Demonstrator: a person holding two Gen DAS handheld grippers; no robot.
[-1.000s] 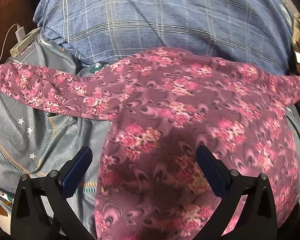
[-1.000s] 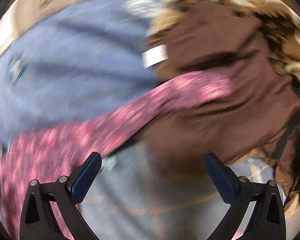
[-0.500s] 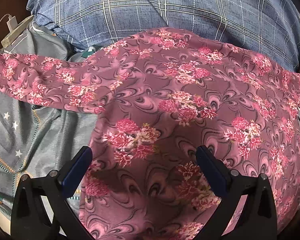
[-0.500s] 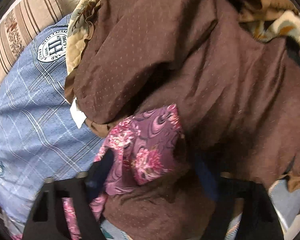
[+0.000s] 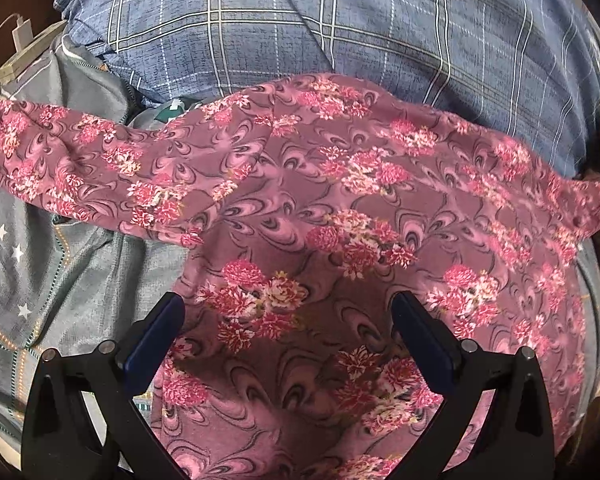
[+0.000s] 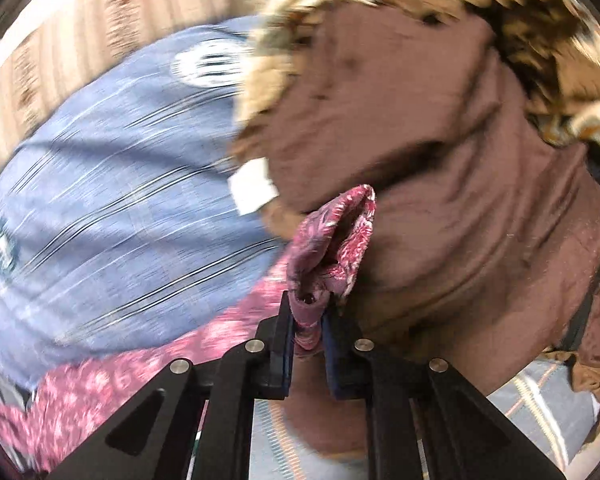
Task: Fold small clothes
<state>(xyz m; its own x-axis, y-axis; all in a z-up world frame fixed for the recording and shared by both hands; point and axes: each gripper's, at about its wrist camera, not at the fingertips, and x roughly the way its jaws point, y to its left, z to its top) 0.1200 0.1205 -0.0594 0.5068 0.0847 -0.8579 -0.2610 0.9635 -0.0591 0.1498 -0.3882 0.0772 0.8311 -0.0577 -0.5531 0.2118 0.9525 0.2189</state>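
progress: barely started, floral top (image 5: 340, 208) spread unfolded on the bed | right gripper (image 6: 306, 320) closing, sleeve end (image 6: 332, 236) pinched between pads | left gripper (image 5: 286, 320) wide, empty | all folds left

The blue checked pillow (image 5: 340, 28) and a heaped brown blanket (image 6: 460, 184) wall in the far side (touching each other), leaving the grey sheet (image 5: 80, 280) open.
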